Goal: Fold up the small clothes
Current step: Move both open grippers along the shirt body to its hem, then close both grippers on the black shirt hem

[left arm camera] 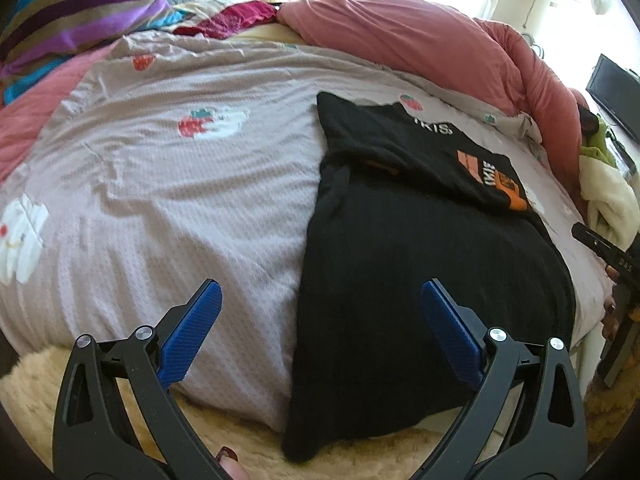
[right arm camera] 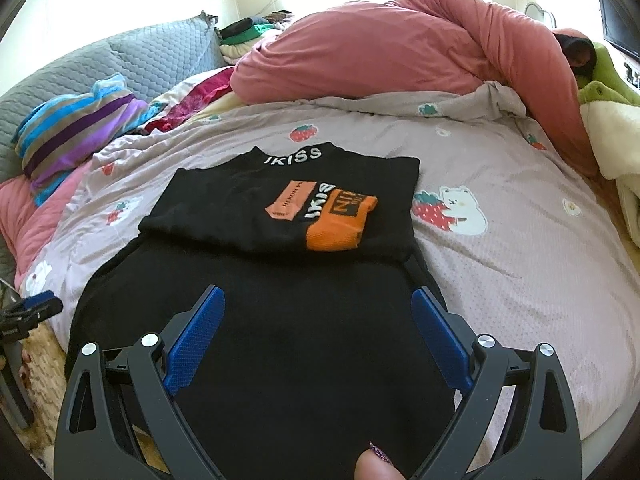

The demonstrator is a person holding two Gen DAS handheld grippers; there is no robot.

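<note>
A black top [right arm camera: 276, 280] lies flat on the bed, its lower body running toward the near edge and hanging a little over it, its upper part folded down so that a band with orange patches [right arm camera: 340, 220] and white lettering sits across the chest; the collar at the far end carries white letters as well. In the left wrist view the same garment [left arm camera: 432, 248] lies to the right of centre, its hem drooping over the mattress edge toward a pale fluffy rug [left arm camera: 48, 384]. It rests on a mauve bedspread [right arm camera: 520, 264] printed with strawberries and small white bears. The right gripper [right arm camera: 318, 300] hovers over the lower body of the top with its blue-padded fingers [right arm camera: 192, 344] spread wide and nothing between them. The left gripper [left arm camera: 320, 292] sits near the bed's edge, its fingers [left arm camera: 192, 332] also wide apart and empty, one over bare bedspread and the other over the black cloth. A fingertip with a painted nail [right arm camera: 376, 464] shows at the bottom of the right view. Farther back, a bunched pink duvet [right arm camera: 400, 48] lies along the far side, a striped pillow [right arm camera: 80, 128] and a grey quilted headboard [right arm camera: 132, 56] are to the left, and a stack of folded clothes [right arm camera: 248, 36] sits behind.
</note>
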